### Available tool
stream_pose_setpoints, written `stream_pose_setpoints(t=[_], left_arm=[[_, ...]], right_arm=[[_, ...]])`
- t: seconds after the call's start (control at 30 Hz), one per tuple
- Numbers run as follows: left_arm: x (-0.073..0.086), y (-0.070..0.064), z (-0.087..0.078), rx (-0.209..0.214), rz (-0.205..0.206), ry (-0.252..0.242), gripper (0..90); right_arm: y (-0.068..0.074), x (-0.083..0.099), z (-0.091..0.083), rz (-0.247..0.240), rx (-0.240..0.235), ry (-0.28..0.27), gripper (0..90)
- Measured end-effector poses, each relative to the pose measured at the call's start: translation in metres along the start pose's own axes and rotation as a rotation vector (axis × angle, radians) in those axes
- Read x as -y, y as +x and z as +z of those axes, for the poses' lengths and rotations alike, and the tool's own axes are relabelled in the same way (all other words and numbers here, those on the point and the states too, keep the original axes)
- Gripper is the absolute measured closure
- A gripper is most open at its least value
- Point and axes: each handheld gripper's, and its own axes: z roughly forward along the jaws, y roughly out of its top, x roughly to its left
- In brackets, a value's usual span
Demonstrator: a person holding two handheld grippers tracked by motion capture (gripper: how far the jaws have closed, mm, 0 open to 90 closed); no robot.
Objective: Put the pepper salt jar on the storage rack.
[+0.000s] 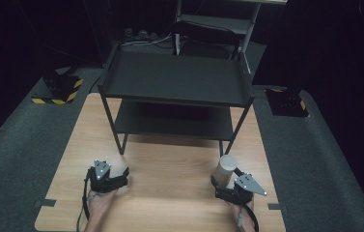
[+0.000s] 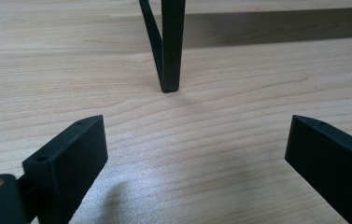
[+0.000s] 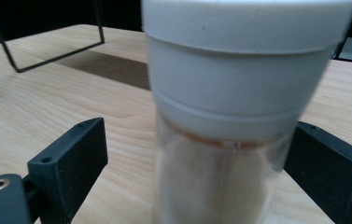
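A clear jar (image 1: pixel 225 167) with a wide white lid stands upright on the wooden table (image 1: pixel 170 198), near its front right. My right gripper (image 1: pixel 224 183) is open with a jaw on either side of the jar. In the right gripper view the jar (image 3: pixel 229 116) stands close between the jaws of this gripper (image 3: pixel 197 156); the left jaw is clear of it and the right jaw is very near or touching. My left gripper (image 1: pixel 114 173) rests open at the front left, holding nothing. Its view shows that gripper (image 2: pixel 197 144) over bare wood, facing a rack leg (image 2: pixel 171 51).
A black two-shelf metal rack (image 1: pixel 177 77) stands on the back half of the table, its front legs just ahead of both grippers. Its base frame (image 3: pixel 52 58) shows at the left of the right gripper view. Dark mats and yellow-black striped blocks (image 1: pixel 59 89) flank the table.
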Motion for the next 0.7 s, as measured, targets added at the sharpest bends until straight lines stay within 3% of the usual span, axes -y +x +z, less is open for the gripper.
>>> stream_pose_setpoints(t=[0.23, 0.5, 0.7], left_arm=[[0.001, -0.001, 0.0, -0.007, -0.006, -0.005, 5.6], [0.001, -0.001, 0.0, -0.009, -0.004, -0.005, 5.6], [0.001, -0.001, 0.0, -0.012, -0.012, -0.006, 5.6]], right_arm=[[-0.002, -0.003, 0.017, -0.014, 0.0, 0.039, 9.5], [-0.002, 0.004, 0.022, 0.012, 0.008, 0.025, 14.8], [-0.003, 0.009, 0.024, 0.004, 0.009, 0.013, 21.4]])
